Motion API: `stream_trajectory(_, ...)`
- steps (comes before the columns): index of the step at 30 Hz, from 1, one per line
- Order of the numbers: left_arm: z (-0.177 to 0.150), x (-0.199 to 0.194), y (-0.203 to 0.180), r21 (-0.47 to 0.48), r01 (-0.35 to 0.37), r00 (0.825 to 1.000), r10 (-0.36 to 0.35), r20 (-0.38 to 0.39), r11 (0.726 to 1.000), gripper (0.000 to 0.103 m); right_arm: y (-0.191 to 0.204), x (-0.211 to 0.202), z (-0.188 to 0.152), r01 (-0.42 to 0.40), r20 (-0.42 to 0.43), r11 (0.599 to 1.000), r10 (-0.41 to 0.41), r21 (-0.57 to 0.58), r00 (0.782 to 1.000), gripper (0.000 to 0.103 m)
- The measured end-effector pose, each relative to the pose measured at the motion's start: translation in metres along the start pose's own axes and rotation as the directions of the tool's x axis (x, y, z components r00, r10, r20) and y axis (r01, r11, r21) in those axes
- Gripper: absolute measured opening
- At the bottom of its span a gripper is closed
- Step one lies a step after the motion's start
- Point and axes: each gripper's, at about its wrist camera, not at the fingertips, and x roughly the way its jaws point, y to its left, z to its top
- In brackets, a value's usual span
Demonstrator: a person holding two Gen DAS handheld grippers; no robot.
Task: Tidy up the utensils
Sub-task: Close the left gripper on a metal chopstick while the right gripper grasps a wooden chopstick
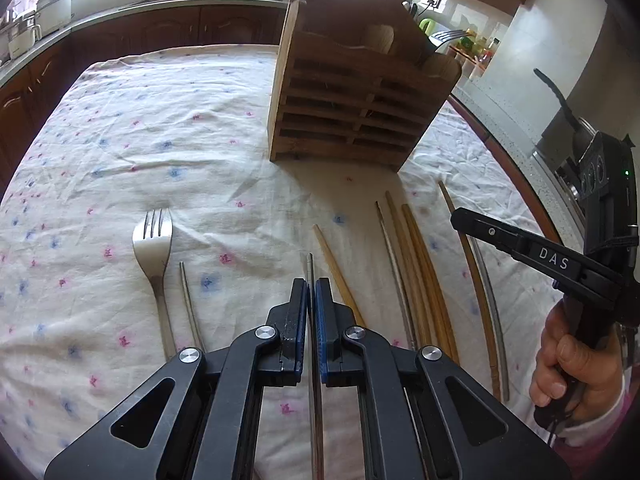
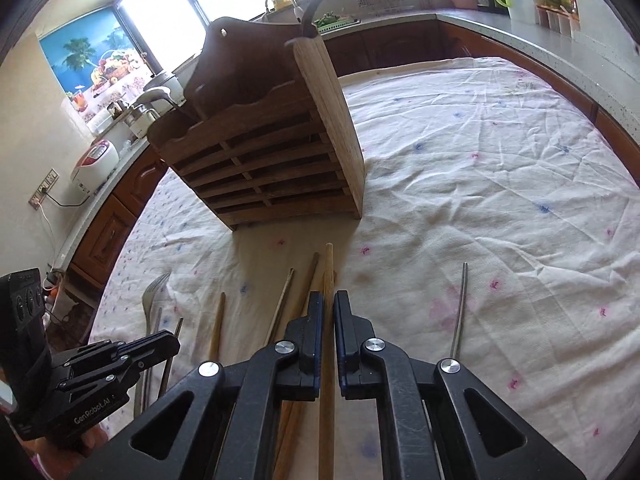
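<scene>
Utensils: chopsticks and a fork (image 1: pixel 154 246) lie loose on the flowered cloth (image 1: pixel 120 140) over the worktop, just in front of the wooden holder (image 1: pixel 352 92).
Left tongs (image 1: pixel 311 292): pressed together on a metal chopstick (image 1: pixel 309 264), which runs up between the blue pads with its tip poking out past them.
Right tongs (image 2: pixel 329 312): pinching a wooden chopstick (image 2: pixel 329 264) that points toward the holder's base.
Still on the cloth: a wooden chopstick (image 1: pixel 334 264) just right of the left tongs, a bundle of wooden and metal sticks (image 1: pixel 408 264) further right, a thin metal one (image 1: pixel 188 296) beside the fork, and a lone metal chopstick (image 2: pixel 460 304) off to the right in the right wrist view.
Holder: upright, slatted front, with utensils already standing in its top compartments.
Step in hand: by my reading, both picks are made and the carry to the holder is due.
Next move calls for: raising each stick above the holder's front rim, turning it toward upright, then dropping it into a top compartment; the two hands need to keep apart so the long sticks do not cross.
Risk: a thin metal stick may pivot in the pads while tilting.
</scene>
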Motion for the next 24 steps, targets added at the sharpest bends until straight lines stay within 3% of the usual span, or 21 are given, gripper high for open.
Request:
stream_trajectory(13,0.005,-0.081,-0.009,0.022,0.059,0.987,-0.061,0.146,0.998,0.004,0.022,-0.075,0.004,-0.047,0.138,0.999,0.05,-0.024,0.989,0.006)
stream_trajectory(24,0.01,-0.135,-0.011,0.036,0.07,0.96,-0.077,0.27,0.997,0.003,0.04,-0.127,0.018,-0.063,0.272,0.995,0.081,-0.073,0.959,0.005)
